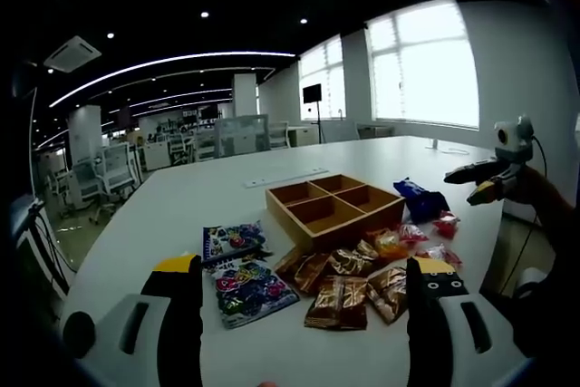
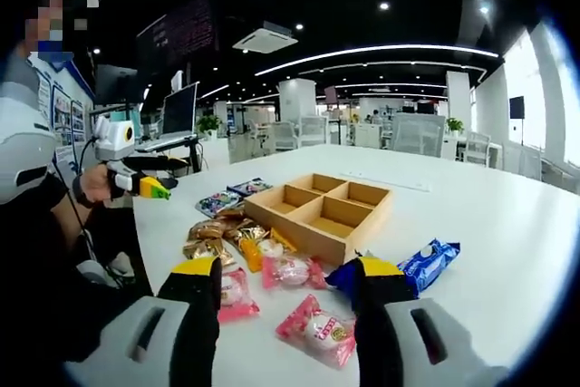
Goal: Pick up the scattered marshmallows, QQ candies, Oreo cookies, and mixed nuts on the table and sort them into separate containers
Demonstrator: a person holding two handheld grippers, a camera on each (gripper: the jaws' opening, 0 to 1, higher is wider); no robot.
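Observation:
A wooden tray point(image 1: 349, 227) point(image 2: 372, 224) with four empty compartments stands on the white table point(image 1: 208, 192) point(image 2: 494, 224). Around it lie brown nut packets point(image 1: 349, 289) point(image 2: 210, 235), colourful QQ candy packets point(image 1: 245, 285) point(image 2: 231, 197), blue Oreo packs point(image 1: 419, 198) point(image 2: 428, 263) and pink marshmallow packets point(image 1: 444, 224) point(image 2: 317, 328). My left gripper point(image 1: 304, 310) point(image 2: 149, 177) is open, above the nuts and candies. Over the marshmallows my right gripper point(image 2: 288, 305) point(image 1: 480, 181) is also open. Neither holds anything.
A person point(image 2: 36, 224) sits at the table's edge, holding the grippers. An orange packet point(image 1: 390, 242) point(image 2: 249, 253) lies by the tray's front. Office desks and chairs point(image 2: 408, 133) stand beyond the table, windows point(image 1: 426, 65) along one wall.

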